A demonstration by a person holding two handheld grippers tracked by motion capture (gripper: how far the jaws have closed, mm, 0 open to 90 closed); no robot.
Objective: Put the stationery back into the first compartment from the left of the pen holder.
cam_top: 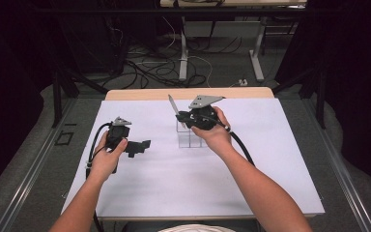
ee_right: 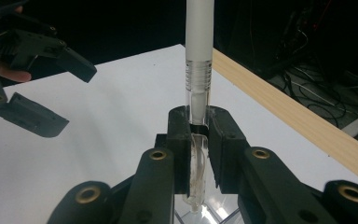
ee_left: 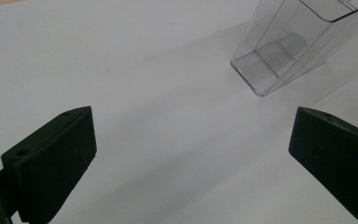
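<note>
My right gripper (cam_top: 181, 117) (ee_right: 199, 126) is shut on a slim pen (cam_top: 173, 105) (ee_right: 199, 46) with a clear barrel and a white upper part. The pen stands nearly upright, and its lower end hangs just over a clear plastic divided holder (cam_top: 192, 139) (ee_right: 205, 215). The holder stands on the white board (cam_top: 164, 183) and appears again, tilted, at the upper right of the left gripper view (ee_left: 289, 51). My left gripper (cam_top: 141, 148) (ee_left: 191, 158) rests low over the board to the holder's left, open, with nothing between its jaws. It shows too in the right gripper view (ee_right: 60, 93).
The white board lies on a wooden table whose far edge (cam_top: 188, 93) (ee_right: 298, 116) runs just behind the holder. Beyond it are table legs and loose cables on the floor (cam_top: 174, 67). A dark rail (cam_top: 34, 169) borders the left side.
</note>
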